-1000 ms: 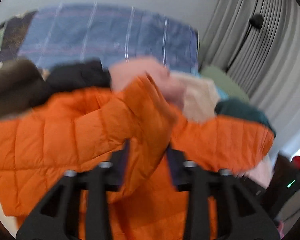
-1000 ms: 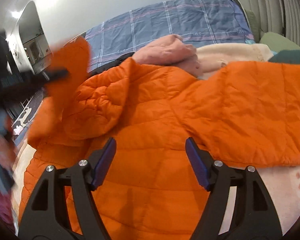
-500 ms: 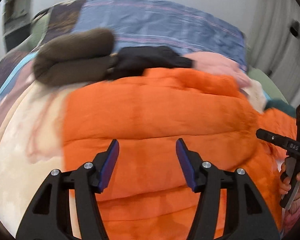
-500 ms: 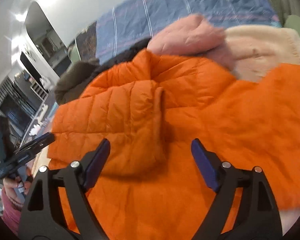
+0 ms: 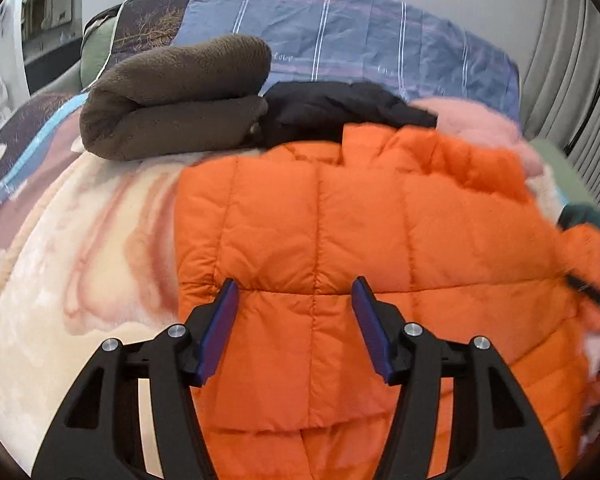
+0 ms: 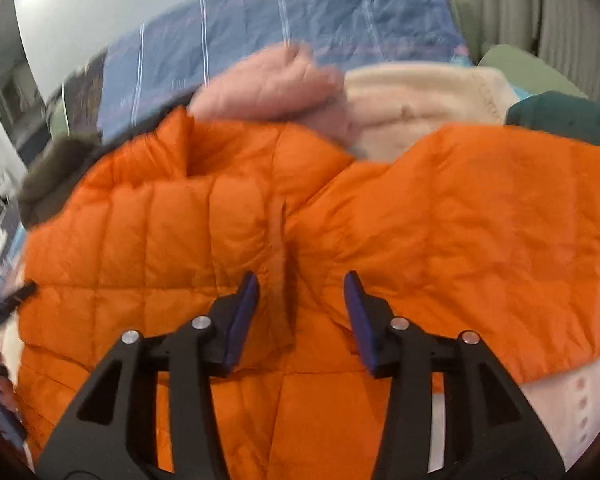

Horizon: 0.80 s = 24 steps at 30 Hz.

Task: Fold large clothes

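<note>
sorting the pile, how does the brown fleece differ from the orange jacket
The brown fleece is fuzzy and plain; the orange jacket is smooth and quilted in stitched panels. The fleece sits rolled into a thick bundle at the back; the jacket lies spread out in front, far wider. Both rest on the bed.

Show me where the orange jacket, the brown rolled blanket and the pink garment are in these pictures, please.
orange jacket (image 5: 340, 220), left wrist view, on its quilted upper panel.
brown rolled blanket (image 5: 180, 96), left wrist view, on the middle of the roll.
pink garment (image 6: 268, 84), right wrist view, on its puffy top.
</note>
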Tool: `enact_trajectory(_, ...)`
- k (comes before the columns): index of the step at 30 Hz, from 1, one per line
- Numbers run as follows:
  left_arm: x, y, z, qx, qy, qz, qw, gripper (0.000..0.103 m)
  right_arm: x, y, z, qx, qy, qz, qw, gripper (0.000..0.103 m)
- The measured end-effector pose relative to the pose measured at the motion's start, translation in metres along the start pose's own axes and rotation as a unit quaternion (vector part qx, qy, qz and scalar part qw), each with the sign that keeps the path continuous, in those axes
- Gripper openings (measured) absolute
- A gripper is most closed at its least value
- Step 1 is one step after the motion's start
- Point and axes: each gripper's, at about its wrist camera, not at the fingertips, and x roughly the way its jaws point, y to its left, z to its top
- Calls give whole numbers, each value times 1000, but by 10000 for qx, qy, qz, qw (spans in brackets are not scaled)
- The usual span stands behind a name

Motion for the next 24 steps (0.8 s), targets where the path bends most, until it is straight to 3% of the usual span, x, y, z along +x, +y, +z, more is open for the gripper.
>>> enact_trajectory(2, 4, -3, 0, 19, 57, 44, 10000, 59, -17, 9, 1, -242, -394, 256, 9986, 33)
enact_trajectory(4, 1, -5, 5, -78, 16, -110, 9999, 59, -25, 28, 5, -606, -454, 798, 9939, 26)
enact_trajectory(7, -9, -25, 17, 10, -199, -422, 9989, 59, -7, 49, 3, -745, -86, 1002, 9921, 26)
enact_trajectory(9, -9, -42, 18, 180, -248, -574, 9979, 59, 31, 52, -6, -634, 464, 611, 9950, 25)
enact_trajectory(11, 10, -61, 10, 450, -34, -461, 9979, 62, 68, 43, -20, -374, 908, 567, 9935, 24)
enact_trajectory(13, 40, -73, -7, 839, 134, -71, 9964, 77, 76, 39, -25, -317, 739, 697, 9943, 23)
enact_trajectory(14, 48, -75, -14, 942, 15, 99, 9955, 85, 74, 39, -24, -311, 731, 717, 9943, 25)
enact_trajectory(20, 51, -60, -19, 632, -10, -168, 9979, 88, 63, 30, -32, -231, 650, 941, 9932, 26)
enact_trajectory(23, 47, -54, -23, 562, -98, -254, 9980, 88, 20, 3, -34, 274, 204, 1238, 9917, 27)
enact_trajectory(24, 46, -52, -25, 532, -125, -287, 9981, 88, -3, -13, -36, 432, -98, 1294, 9906, 34)
